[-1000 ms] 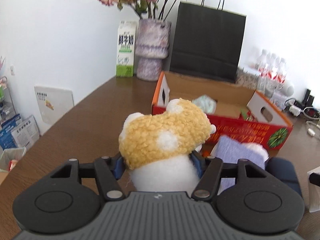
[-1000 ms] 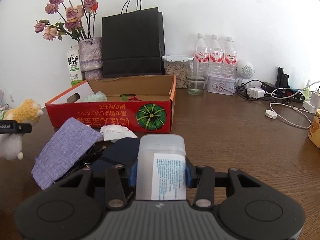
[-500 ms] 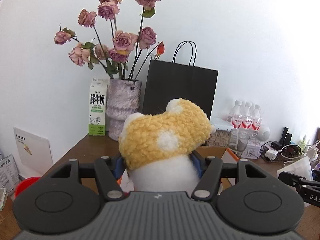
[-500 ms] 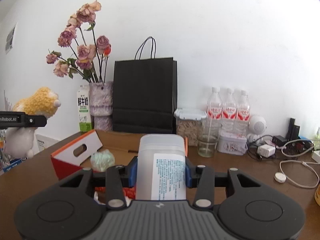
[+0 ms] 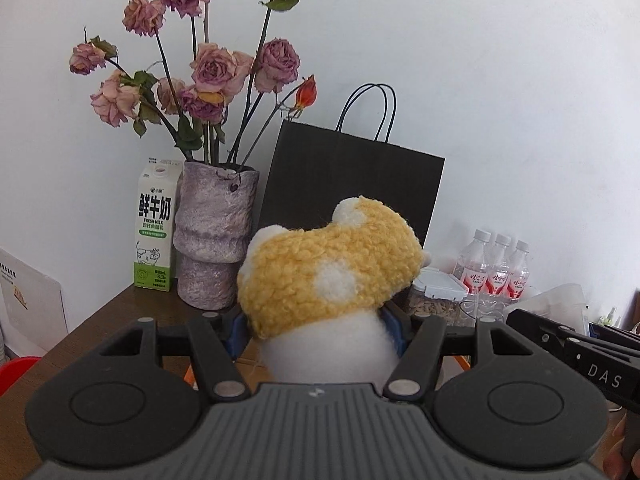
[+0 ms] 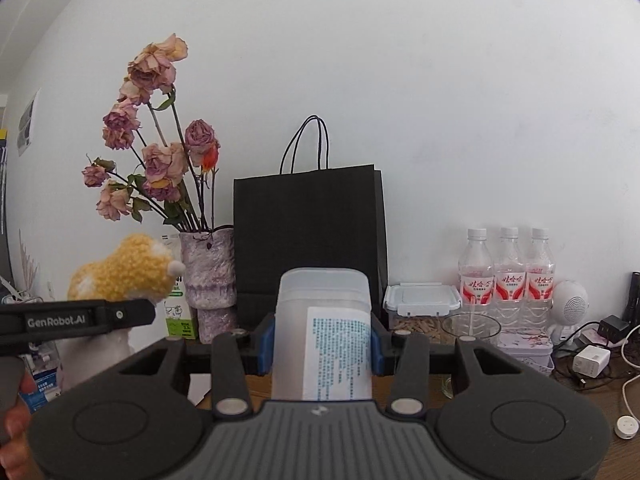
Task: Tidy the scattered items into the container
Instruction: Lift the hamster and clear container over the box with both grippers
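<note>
At the far left of the right wrist view, a yellow and white plush toy (image 6: 128, 276) was held above the counter (image 6: 520, 384), clamped between the pads of the left tongs (image 6: 132, 314), with part of the person's hand (image 6: 14, 428) showing at the lower left edge. Behind it stood a milk carton (image 5: 155, 226) and a vase of dried roses (image 5: 216, 236), then a black paper bag (image 6: 310, 240) against the wall. Centre frame, the right tongs (image 6: 322, 338) were clenched on a translucent plastic bottle (image 6: 324, 320) with a printed label, held upright and also off the counter. Further right sat a lidded food box (image 6: 420, 300), a glass (image 6: 472, 326), three water bottles (image 6: 508, 272) and a tangle of chargers and cables (image 6: 592, 356).

Both grasps looked firm, so picking up seemed finished for these two items. The container itself did not show clearly in either view; only a sliver of orange and brown below the left tongs' jaws hinted at it, and I could not tell what already lay inside. By my reading, both items were mid-carry, with lowering and releasing them into the container yet to come. Whether more scattered items waited on the counter could not be judged from these views.
</note>
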The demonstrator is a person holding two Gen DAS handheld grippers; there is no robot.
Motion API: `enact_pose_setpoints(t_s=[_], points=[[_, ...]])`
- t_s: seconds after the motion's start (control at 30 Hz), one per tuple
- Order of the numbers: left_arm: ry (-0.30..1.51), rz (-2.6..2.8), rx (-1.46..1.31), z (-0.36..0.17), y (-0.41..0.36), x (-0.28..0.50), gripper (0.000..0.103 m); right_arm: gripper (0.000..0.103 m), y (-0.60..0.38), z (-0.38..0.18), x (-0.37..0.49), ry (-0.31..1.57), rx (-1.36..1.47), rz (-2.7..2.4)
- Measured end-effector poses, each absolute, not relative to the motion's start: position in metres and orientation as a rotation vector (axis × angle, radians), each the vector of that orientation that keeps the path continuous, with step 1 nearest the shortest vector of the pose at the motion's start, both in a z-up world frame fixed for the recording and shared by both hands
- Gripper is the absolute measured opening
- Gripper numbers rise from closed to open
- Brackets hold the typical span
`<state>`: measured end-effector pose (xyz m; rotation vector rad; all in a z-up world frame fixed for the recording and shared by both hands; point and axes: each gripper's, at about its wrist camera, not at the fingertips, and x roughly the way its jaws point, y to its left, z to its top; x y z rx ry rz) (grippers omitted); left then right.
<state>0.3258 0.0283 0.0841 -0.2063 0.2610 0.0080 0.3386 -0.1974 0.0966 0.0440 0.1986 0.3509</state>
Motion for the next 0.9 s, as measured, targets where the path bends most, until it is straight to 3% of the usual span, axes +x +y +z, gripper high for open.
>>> enact_pose_setpoints(t_s=[0.4,0.9], points=[[0.437,0.035,-0.175,0.045,0.034,0.39,0.064,0.042,-0.173,0.044,0.41,0.365,-0.007,0.352],[0.612,0.066,-0.104,0.004,0.027,0.412,0.067,0.043,-0.168,0.0,0.428,0.548,-0.043,0.338]])
